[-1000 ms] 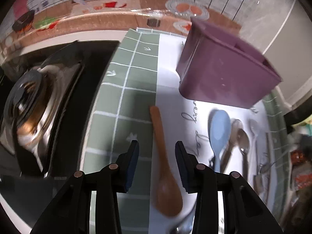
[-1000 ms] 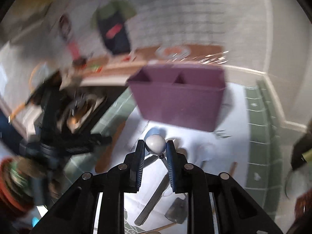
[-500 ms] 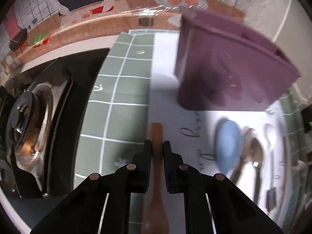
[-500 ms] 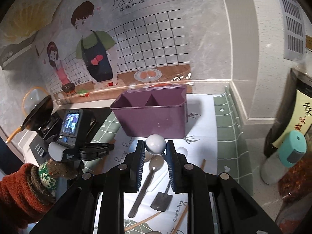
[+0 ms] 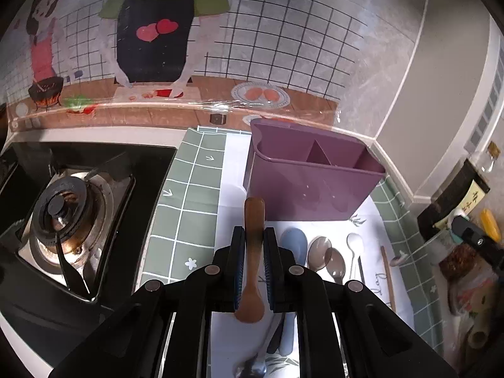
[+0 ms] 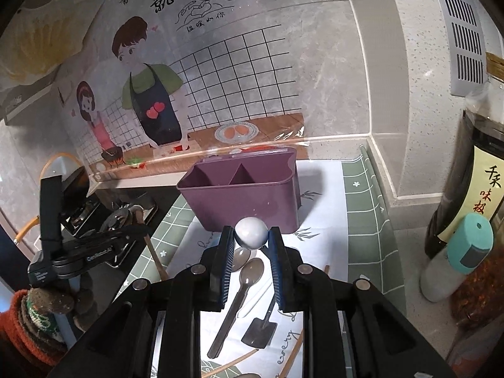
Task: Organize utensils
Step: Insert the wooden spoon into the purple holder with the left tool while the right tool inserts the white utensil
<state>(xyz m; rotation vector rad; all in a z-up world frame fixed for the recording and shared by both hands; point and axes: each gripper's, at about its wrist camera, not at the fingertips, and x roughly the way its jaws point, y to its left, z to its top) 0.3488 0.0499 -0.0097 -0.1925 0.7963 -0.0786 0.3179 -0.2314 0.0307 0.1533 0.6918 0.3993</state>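
Observation:
My left gripper [image 5: 254, 236] is shut on a brown wooden spoon [image 5: 254, 217] and holds it above the mat, its handle end pointing at the purple two-compartment utensil holder [image 5: 310, 186]. My right gripper [image 6: 251, 236] is shut on a white spoon [image 6: 251, 232], lifted in front of the same holder [image 6: 242, 200]. On the white mat lie a blue spoon [image 5: 294, 242], two metal spoons [image 5: 327, 256], a small white spoon [image 5: 354, 244] and chopsticks [image 5: 387, 271]. In the right wrist view a metal spoon [image 6: 242, 289] and a small black spatula [image 6: 260, 330] lie below my fingers.
A gas stove burner [image 5: 63, 211] sits to the left of the green tiled mat [image 5: 189, 195]. Sauce bottles and jars [image 6: 472, 189] stand at the right by the wall corner. The left gripper and the gloved hand holding it [image 6: 78, 252] show at left in the right wrist view.
My left gripper closed on the brown spoon and lifted it off the mat, rising and tilting up toward the holder. My right gripper kept the white spoon and steadied before the holder.

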